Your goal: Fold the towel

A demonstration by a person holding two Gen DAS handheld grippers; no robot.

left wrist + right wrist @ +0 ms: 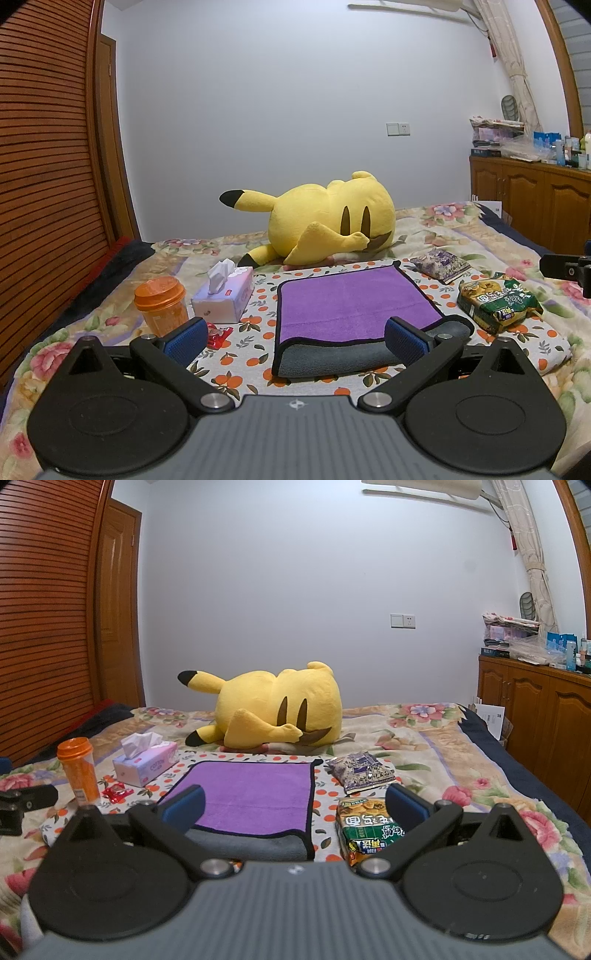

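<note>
A purple towel (347,302) with a black hem and grey underside lies on an orange-print cloth (255,325) on the bed. Its near edge is rolled over, showing grey. It also shows in the right wrist view (251,790). My left gripper (295,339) is open and empty, hovering at the towel's near edge, its right finger over the near right corner. My right gripper (295,808) is open and empty, its left finger over the towel's near left part, its right finger over a green snack bag (369,830). The other gripper's edge shows at the far right of the left wrist view (565,269).
An orange-lidded cup (160,306), a tissue box (225,299) and a red wrapper (218,334) lie left of the towel. The green snack bag (498,299) and a purple packet (441,264) lie to its right. A yellow plush (325,218) lies behind it. A wooden cabinet (532,203) stands right.
</note>
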